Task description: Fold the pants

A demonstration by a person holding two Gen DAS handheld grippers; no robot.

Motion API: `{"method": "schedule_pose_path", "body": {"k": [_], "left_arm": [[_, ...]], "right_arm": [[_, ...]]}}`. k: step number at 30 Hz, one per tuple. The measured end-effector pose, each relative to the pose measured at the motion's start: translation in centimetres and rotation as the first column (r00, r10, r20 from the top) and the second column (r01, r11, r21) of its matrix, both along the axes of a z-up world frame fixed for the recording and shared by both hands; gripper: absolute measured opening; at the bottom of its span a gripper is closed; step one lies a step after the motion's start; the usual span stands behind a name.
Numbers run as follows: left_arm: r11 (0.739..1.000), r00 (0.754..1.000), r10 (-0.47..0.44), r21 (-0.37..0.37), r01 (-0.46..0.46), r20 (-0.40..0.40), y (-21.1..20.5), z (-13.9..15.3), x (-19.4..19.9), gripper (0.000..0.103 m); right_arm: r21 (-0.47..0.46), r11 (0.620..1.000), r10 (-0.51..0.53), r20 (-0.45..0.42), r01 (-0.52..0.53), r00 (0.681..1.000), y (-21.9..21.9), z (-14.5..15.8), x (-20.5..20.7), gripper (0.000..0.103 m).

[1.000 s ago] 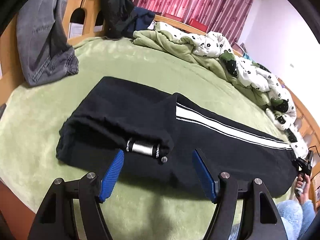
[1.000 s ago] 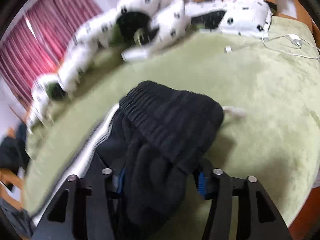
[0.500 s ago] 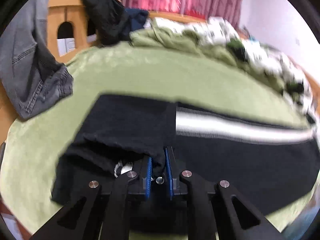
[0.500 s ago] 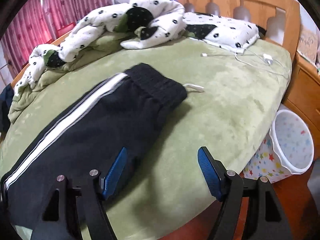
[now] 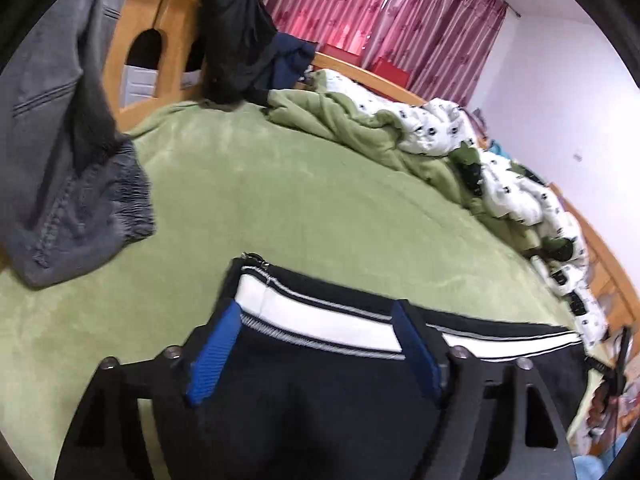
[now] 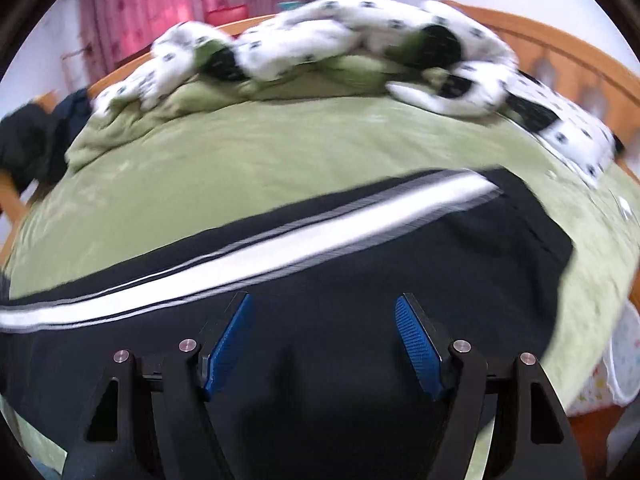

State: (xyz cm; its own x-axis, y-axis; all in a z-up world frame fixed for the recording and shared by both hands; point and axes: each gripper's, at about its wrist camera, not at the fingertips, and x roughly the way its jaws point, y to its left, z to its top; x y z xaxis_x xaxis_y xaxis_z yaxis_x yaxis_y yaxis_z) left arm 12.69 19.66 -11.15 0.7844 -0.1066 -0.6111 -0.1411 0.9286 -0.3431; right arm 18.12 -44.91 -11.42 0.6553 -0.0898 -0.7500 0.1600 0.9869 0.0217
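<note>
Black pants (image 5: 320, 396) with a white side stripe (image 5: 312, 318) lie flat on the green bed (image 5: 280, 200). In the left wrist view my left gripper (image 5: 316, 344) is open, its blue pads just above the cuff end of the leg. In the right wrist view the pants (image 6: 360, 280) stretch across the bed with the stripe (image 6: 280, 240) running left to right. My right gripper (image 6: 324, 344) is open and empty, low over the black fabric.
A grey garment (image 5: 68, 152) hangs over the wooden footboard (image 5: 160, 40) at left. A black jacket (image 5: 236, 36) drapes there too. A rumpled white and green duvet (image 6: 320, 44) lies along the far side. A white bin (image 6: 616, 364) stands beside the bed.
My left gripper was shut on the cuff end half a second ago and is now open, with the striped leg laid out flat. My right gripper has swung left over the pants.
</note>
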Motion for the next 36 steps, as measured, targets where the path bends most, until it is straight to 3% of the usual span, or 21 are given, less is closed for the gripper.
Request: {"method": "schedule_pose_path", "body": {"k": [5,8,9,13,17,21,24,25,29,32,36], "left_arm": [[0.997,0.995,0.047,0.062,-0.042,-0.084,0.6,-1.9,2.6,0.076],[0.997,0.989,0.065,0.058,-0.058,-0.13,1.4,-2.9,4.9,0.074],[0.996,0.988,0.064,0.063,-0.056,-0.143,1.6,-3.3,5.9,0.073],[0.995,0.978,0.064,0.082,-0.048,-0.2,1.7,-4.4,8.5,0.047],[0.994,0.975,0.065,0.096,-0.045,-0.214,1.5,-5.1,9.5,0.037],[0.987,0.978,0.076,0.151,-0.047,-0.193,1.2,-5.5,8.9,0.028],[0.984,0.985,0.052,0.175,-0.023,-0.165,1.0,-5.3,8.0,0.024],[0.984,0.987,0.048,0.178,-0.019,-0.157,1.0,-5.2,7.9,0.023],[0.989,0.991,0.027,0.147,-0.007,-0.135,1.6,-4.4,7.2,0.022],[0.997,0.994,0.017,0.079,-0.009,-0.109,2.5,-3.5,7.1,0.022],[0.997,0.992,0.042,0.067,-0.034,-0.123,2.9,-4.3,8.5,0.022]], "right_arm": [[-0.015,0.993,0.115,-0.007,-0.115,0.993,4.9,-1.0,2.8,0.072],[-0.04,0.979,0.2,-0.006,-0.2,0.98,7.3,-1.5,4.1,0.072],[-0.042,0.968,0.247,-0.004,-0.247,0.969,8.2,-1.6,4.8,0.072],[-0.058,0.903,0.426,-0.008,-0.425,0.905,11.4,-2.2,7.1,0.072],[-0.099,0.848,0.52,-0.034,-0.521,0.853,14.3,-3.0,9.4,0.072],[-0.137,0.781,0.59,-0.158,-0.609,0.792,16.2,-5.7,11.1,0.07],[-0.176,0.726,0.642,-0.176,-0.665,0.747,17.0,-6.7,10.3,0.038],[-0.198,0.712,0.65,-0.174,-0.673,0.739,17.5,-6.7,10.0,0.008],[-0.318,0.69,0.65,-0.123,-0.65,0.75,18.5,-5.3,8.4,0.004],[-0.301,0.716,0.647,-0.053,-0.63,0.76,17.7,-3.5,8.3,0.004],[-0.307,0.722,0.63,-0.077,-0.62,0.772,18.1,-5.2,9.7,0.003]]}}
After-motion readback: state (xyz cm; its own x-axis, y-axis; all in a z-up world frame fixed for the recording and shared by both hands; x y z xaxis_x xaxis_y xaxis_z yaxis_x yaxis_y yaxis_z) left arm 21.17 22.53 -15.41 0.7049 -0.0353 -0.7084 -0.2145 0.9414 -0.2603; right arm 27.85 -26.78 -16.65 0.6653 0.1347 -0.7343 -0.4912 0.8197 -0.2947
